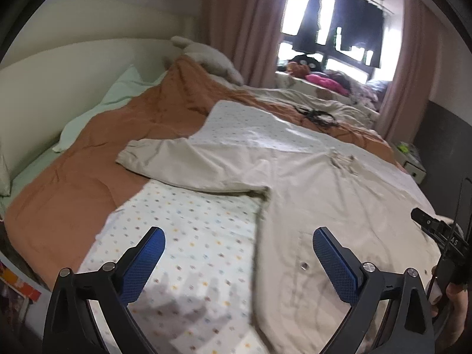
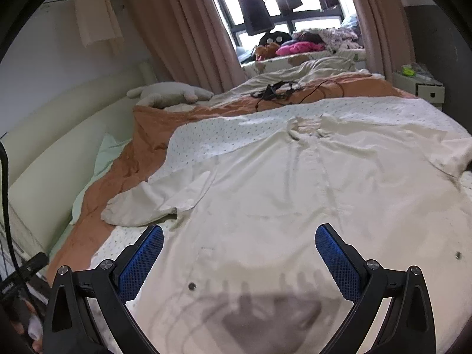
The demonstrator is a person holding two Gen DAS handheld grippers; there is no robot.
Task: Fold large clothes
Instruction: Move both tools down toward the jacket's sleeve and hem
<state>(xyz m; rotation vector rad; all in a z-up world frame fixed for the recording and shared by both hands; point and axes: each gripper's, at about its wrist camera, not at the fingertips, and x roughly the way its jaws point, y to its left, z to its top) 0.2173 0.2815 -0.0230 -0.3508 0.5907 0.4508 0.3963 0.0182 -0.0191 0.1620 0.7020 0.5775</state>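
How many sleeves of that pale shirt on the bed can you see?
2: one sleeve spread to the shirt's left, the other sleeve at the right edge, partly cut off.

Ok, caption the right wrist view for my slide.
Open right claw above a cream shirt spread flat on the bed.

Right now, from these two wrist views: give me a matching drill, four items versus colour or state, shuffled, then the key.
Items:
1. shirt
2. quilt
3. pillow
4. left gripper

Descriptions:
A. orange-brown
B. open, holding nothing
C. cream, spread flat, collar far from the cameras
D. pale green, by the headboard

Pairs: 1-C, 2-A, 3-D, 4-B
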